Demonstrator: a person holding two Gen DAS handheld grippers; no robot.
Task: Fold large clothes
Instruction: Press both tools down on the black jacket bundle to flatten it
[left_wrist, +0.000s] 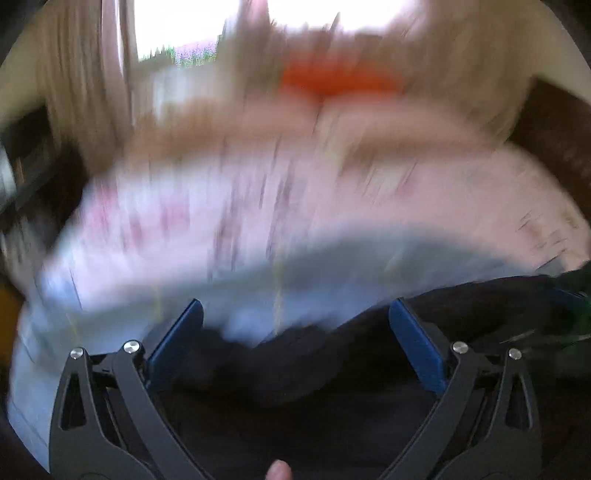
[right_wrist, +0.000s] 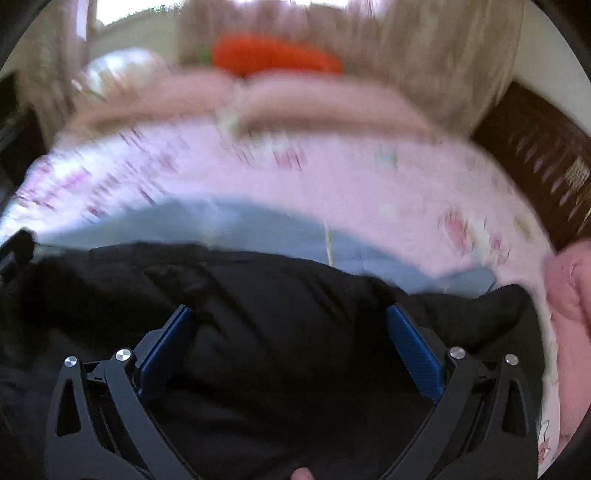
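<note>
A large black garment (left_wrist: 332, 369) lies on a bed with a pink patterned sheet (left_wrist: 221, 206) and a pale blue cloth (left_wrist: 295, 280). My left gripper (left_wrist: 295, 314) is open, its blue pads (left_wrist: 177, 343) wide apart above the garment's upper edge. In the right wrist view the black garment (right_wrist: 258, 295) fills the lower half, over the blue cloth (right_wrist: 240, 229) and pink sheet (right_wrist: 332, 177). My right gripper (right_wrist: 288, 317) is open above the garment, holding nothing. Both views are motion-blurred.
An orange object (right_wrist: 273, 55) lies at the bed's far end beside pink pillows (right_wrist: 314, 103). A pink bundle (right_wrist: 569, 288) lies at the right edge. A dark wooden frame (right_wrist: 535, 140) stands at the right, curtains and a bright window (left_wrist: 177, 26) behind.
</note>
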